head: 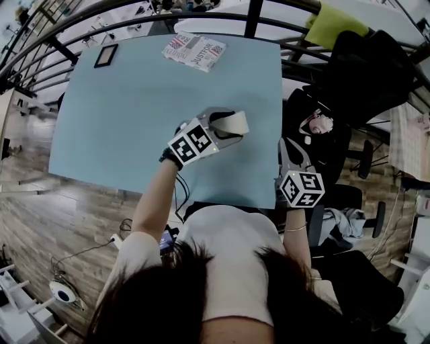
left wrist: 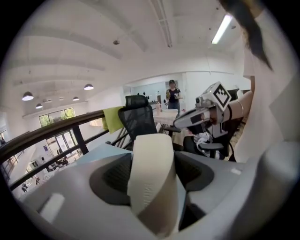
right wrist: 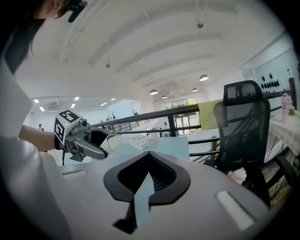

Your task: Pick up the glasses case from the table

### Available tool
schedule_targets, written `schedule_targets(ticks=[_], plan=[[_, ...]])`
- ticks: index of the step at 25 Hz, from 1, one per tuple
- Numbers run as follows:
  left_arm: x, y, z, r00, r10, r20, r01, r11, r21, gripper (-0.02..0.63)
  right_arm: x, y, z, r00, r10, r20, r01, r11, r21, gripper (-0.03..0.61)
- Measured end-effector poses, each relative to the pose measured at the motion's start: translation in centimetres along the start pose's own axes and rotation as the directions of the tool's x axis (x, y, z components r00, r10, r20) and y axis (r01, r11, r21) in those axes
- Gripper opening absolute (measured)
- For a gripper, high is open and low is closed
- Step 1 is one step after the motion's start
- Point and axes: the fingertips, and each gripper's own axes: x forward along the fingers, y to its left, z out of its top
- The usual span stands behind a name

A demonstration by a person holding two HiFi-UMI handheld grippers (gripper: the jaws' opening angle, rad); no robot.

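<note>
The cream glasses case [head: 236, 122] is off the light blue table [head: 121, 127], with my left gripper [head: 226, 129] shut on it above the table's near right part. In the left gripper view the case [left wrist: 151, 187] stands upright between the two grey jaws, which press on its sides. My right gripper [head: 289, 149] hovers just past the table's right front corner, holding nothing. In the right gripper view its jaws [right wrist: 149, 154] meet at the tips, and the left gripper [right wrist: 86, 140] shows to their left.
A printed booklet [head: 194, 51] lies at the table's far edge, a small black-framed object [head: 105, 56] at the far left. A black office chair [head: 366, 74] and a dark railing [head: 168, 17] stand beyond the table. Cables [head: 180, 191] hang at the near edge.
</note>
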Motion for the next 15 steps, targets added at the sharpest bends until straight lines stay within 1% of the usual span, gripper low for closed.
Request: schedule_targets(ticks=[4, 8, 11, 13, 15], plan=[[-2.0, 1.0, 1.0, 0.995, 0.073, 0.066, -0.071, 0.997, -0.038, 0.339, 0.8, 0.9, 1.2, 1.000, 0.025, 0.016, -0.024, 0.999, -0.029, 0.002], [-4.1, 2.2, 1.8, 0.977, 0.161, 0.143, -0.149, 0.985, -0.089, 0.339, 1.2, 1.6, 2.3, 0.999, 0.043, 0.031, -0.042, 0.998, -0.057, 0.002], [-5.6, 2.7, 2.9, 0.954, 0.223, 0.199, -0.199, 0.971, -0.135, 0.339, 1.3, 2.0, 3.0, 0.998, 0.052, 0.043, -0.049, 0.996, -0.080, 0.002], [-6.7, 3.1, 3.5, 0.934, 0.268, 0.238, -0.233, 0.958, -0.164, 0.339, 1.5, 2.3, 3.5, 0.997, 0.057, 0.049, -0.051, 0.994, -0.100, 0.002], [-7.9, 3.6, 4.2, 0.908, 0.316, 0.274, -0.270, 0.943, -0.194, 0.339, 1.7, 2.5, 4.0, 0.997, 0.060, 0.053, -0.054, 0.991, -0.119, 0.002]])
